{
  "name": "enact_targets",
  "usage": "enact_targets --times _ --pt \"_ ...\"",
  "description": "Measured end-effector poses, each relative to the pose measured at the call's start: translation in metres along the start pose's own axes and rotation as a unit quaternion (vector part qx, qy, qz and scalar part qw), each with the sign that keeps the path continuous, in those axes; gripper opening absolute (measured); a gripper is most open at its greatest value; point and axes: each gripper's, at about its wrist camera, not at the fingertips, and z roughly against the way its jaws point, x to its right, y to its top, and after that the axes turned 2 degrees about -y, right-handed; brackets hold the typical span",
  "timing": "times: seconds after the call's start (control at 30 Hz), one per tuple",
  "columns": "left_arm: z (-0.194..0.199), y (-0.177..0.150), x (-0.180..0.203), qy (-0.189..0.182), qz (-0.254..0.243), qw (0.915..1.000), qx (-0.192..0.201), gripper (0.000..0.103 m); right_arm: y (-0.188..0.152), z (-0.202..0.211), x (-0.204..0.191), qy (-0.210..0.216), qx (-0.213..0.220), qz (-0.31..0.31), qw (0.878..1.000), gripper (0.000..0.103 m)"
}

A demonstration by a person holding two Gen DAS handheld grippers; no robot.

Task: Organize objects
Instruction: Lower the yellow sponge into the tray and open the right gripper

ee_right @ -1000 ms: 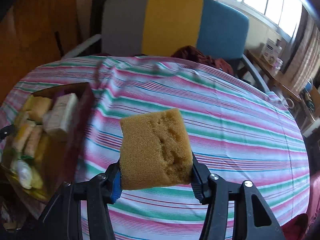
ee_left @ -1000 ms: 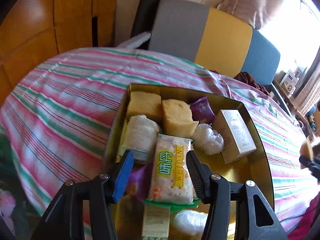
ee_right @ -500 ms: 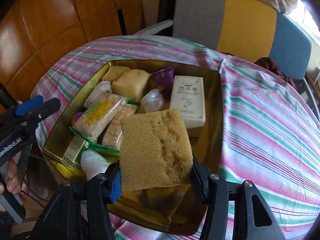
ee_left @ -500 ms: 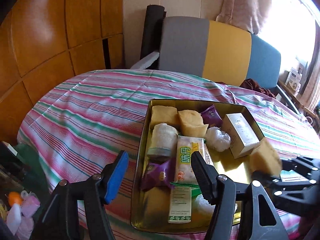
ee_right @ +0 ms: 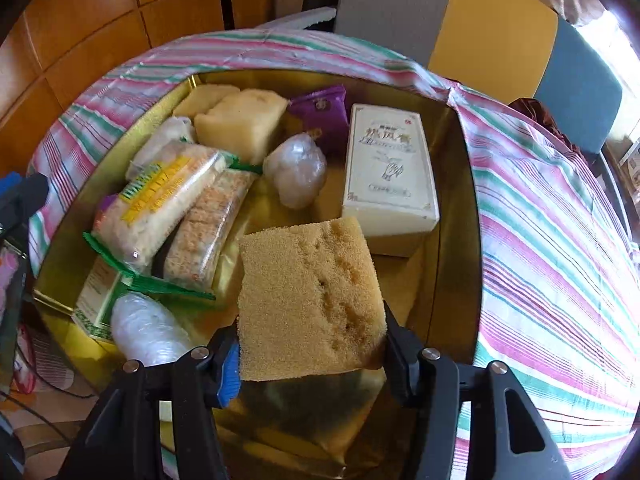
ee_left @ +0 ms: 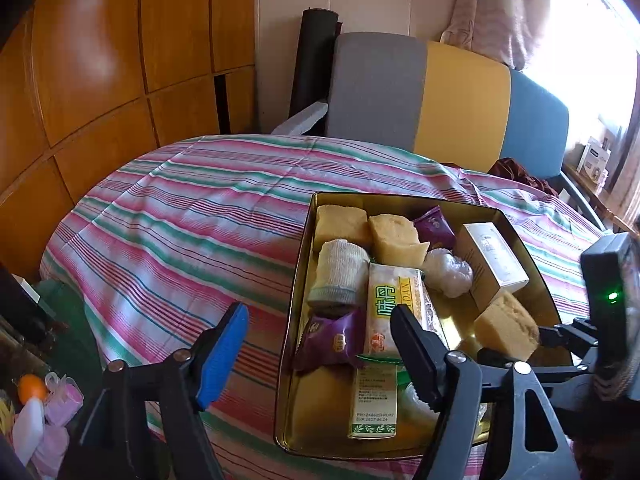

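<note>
From the left wrist, the left gripper [ee_left: 320, 330] hangs empty, its jaws spread wide and just lately opening further, nothing between them but striped tablecloth [ee_left: 192, 216] and the near-left wall of the gold tray [ee_left: 306, 240]; one black finger crosses in front of the yellow-labelled cracker packet [ee_left: 390, 300] without touching it; at the tray's right side the right gripper [ee_left: 536, 338] carries the tan sponge block [ee_left: 506, 326] low over bare gold floor, just beside the white box [ee_left: 494, 258]; whether the block already rests on the tray cannot be told here, and the tray's near edge is cut off by the gripper's own frame. From the right wrist, the right gripper [ee_right: 312, 354] is clamped on the sponge block [ee_right: 310, 300], pads pressing its two side faces near the bottom, the jaws having eased a little apart though the pads are on it; the block sits over the tray's [ee_right: 460, 200] open patch, just in front of the white box [ee_right: 390, 168] and right of the cracker packet [ee_right: 160, 204]; it looks light, porous and squashy, so I judge a side-face hold like this one suits it, and a hard squeeze would only deform it; the sponge hides the floor beneath, so contact is uncertain, and the print on the box is too small to read.
</note>
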Motion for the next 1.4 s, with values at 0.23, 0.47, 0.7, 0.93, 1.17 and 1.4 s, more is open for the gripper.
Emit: enact_targets --times 0.23,0.47,0.7,0.93,1.17,1.4 --pt "-0.005 -0.003 0.002 0.006 -0.001 1.0 -0.007 0.079 -0.005 0.007 0.007 0.043 0.024 -0.018 0.999 0.07" --pt "-0.003 -0.005 0.003 0.01 0.002 0.9999 -0.006 0.087 -0.011 0.039 0.025 0.029 0.072 -0.071 0.994 0.071" --pt "0.009 -0.007 0.013 0.01 0.0 0.9999 0.008 0.102 -0.025 0.074 0.03 -0.027 0.127 -0.115 0.985 0.071" --pt "0.028 -0.012 0.03 0.029 -0.012 0.999 0.031 0.103 -0.04 0.093 0.033 -0.056 0.162 -0.117 0.978 0.072" --pt "0.045 -0.018 0.037 0.035 -0.02 0.9981 0.047 0.103 -0.053 0.09 0.032 -0.065 0.158 -0.124 0.978 0.072" --pt "0.051 -0.021 0.04 0.027 -0.02 0.9983 0.048 0.103 -0.056 0.09 0.029 -0.063 0.158 -0.122 0.978 0.072"
